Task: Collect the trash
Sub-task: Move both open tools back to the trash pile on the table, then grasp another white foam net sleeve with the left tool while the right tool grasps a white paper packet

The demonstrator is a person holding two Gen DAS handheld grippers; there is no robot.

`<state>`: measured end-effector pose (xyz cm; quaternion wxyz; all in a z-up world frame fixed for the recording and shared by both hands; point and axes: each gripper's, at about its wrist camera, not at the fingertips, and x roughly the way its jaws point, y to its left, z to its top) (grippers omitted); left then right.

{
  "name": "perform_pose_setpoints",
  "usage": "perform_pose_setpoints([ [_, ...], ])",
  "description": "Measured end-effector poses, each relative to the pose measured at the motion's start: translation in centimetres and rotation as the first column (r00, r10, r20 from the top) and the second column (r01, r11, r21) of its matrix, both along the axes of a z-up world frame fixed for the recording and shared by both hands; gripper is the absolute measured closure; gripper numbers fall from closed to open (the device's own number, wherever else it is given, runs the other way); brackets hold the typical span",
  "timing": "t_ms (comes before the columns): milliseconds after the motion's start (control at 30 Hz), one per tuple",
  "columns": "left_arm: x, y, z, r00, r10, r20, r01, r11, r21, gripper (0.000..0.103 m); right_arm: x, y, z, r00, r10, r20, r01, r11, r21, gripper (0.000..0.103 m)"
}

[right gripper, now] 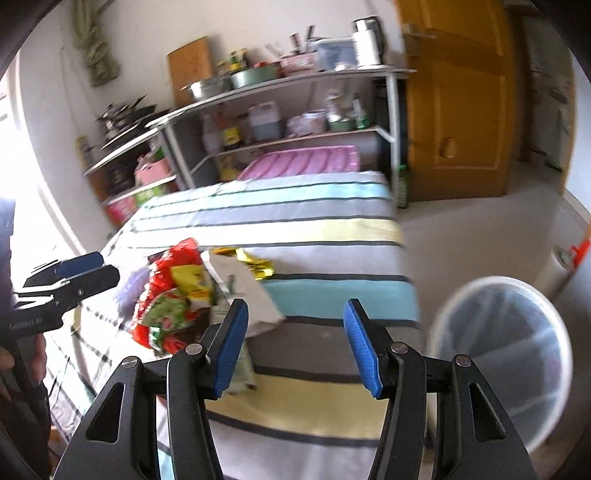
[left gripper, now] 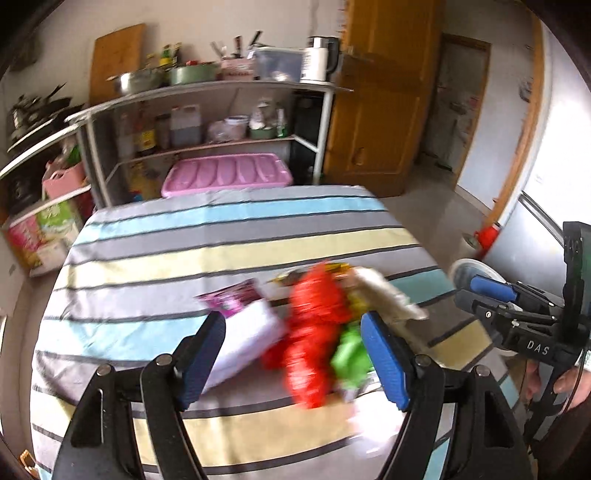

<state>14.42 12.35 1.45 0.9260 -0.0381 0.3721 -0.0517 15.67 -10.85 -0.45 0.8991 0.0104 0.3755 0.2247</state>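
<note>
A pile of crumpled red, green and white wrappers point(left gripper: 314, 332) lies on the striped tablecloth point(left gripper: 184, 258), just beyond the left gripper point(left gripper: 293, 354), whose jaws are spread and empty; the right gripper point(right gripper: 295, 343), likewise spread, hovers right of it.

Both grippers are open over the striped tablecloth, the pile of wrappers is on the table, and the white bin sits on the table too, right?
Not the bin. The right wrist view shows the white round plastic bin on the floor beside the table. The rest holds: left gripper and right gripper open, wrapper pile on the striped tablecloth.

A table under a striped cloth point(left gripper: 229, 236) stands before a metal shelf rack point(left gripper: 207, 110) against a pale wall point(right gripper: 147, 33). A wooden door point(left gripper: 380, 110) stands right, over light floor point(right gripper: 480, 236).
</note>
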Motion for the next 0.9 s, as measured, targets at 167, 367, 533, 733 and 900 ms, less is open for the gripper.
perform_pose_setpoints([
  [167,0.4,2.9,-1.5,0.999,0.034,-0.029,-0.034,0.999,0.011,0.025,1.0,3.3,-0.6,0.997,0.08,-0.002,-0.08,0.996,-0.033,0.048],
  [367,0.9,4.6,-3.3,0.998,-0.012,-0.064,0.013,1.0,0.007,0.024,2.6,6.0,-2.0,0.991,0.129,-0.035,-0.131,0.989,-0.066,0.048],
  [533,1.9,3.9,-4.3,0.996,-0.045,-0.08,0.05,0.997,0.066,0.023,3.5,6.8,-2.9,0.988,0.142,-0.06,-0.148,0.984,-0.097,0.048],
  [733,2.9,3.7,-5.1,0.991,-0.08,-0.107,0.087,0.994,0.062,0.023,3.6,6.7,-3.1,0.987,0.15,-0.066,-0.155,0.985,-0.08,0.048],
  [900,2.8,3.9,-5.4,0.989,-0.097,-0.114,0.101,0.995,0.024,0.026,3.7,6.5,-3.2,0.988,0.142,-0.066,-0.147,0.986,-0.073,0.068],
])
